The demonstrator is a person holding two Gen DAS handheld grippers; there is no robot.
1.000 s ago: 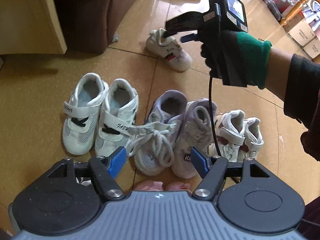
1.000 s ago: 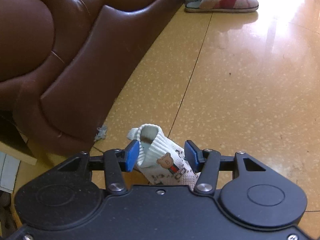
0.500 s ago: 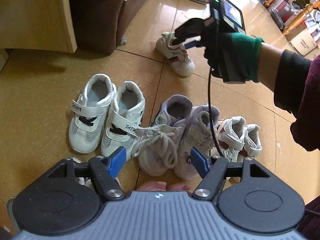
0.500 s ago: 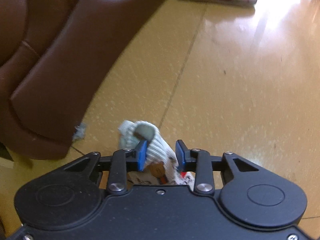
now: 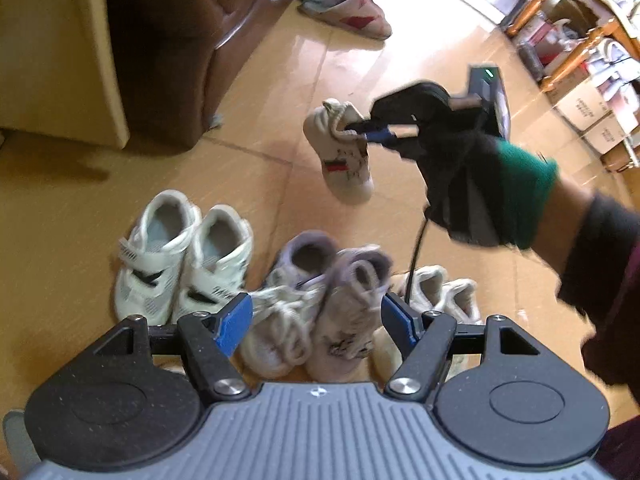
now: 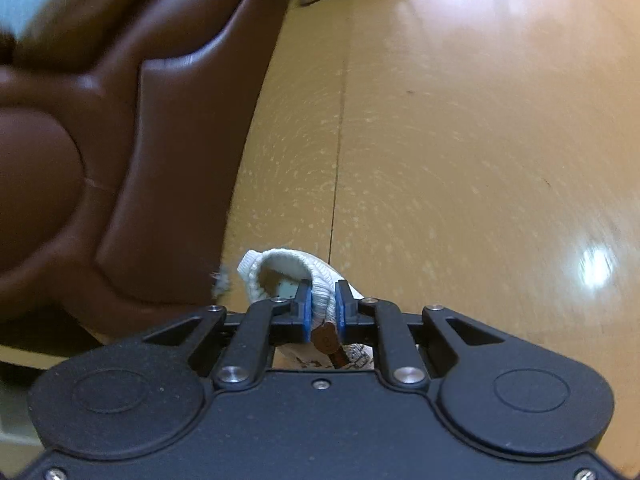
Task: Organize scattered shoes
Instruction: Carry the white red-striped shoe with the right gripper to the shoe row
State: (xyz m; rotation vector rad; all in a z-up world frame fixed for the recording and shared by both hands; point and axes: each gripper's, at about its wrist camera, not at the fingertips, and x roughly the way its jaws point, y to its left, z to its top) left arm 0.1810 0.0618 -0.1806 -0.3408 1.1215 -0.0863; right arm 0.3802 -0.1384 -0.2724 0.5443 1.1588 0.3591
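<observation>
A small white knit shoe with a bear patch and a red stripe hangs off the floor, toe down. My right gripper, held in a gloved hand, pinches its ribbed collar; its jaws are still closing, blue pads pressed on the knit. On the floor below stand three pairs in a row: white strap sneakers, lilac lace-up shoes, and small white shoes at the right. My left gripper hovers open above the lilac pair with nothing between its fingers.
A brown leather sofa stands to the left, with a yellow cabinet beside it. Patterned slippers lie farther back on the tan tiled floor. Cardboard boxes and wooden furniture legs crowd the far right.
The right gripper's jaws have narrowed onto the knit shoe's collar and lifted it off the floor, rolling as it rose. The left gripper has risen a little above the row of shoes.
</observation>
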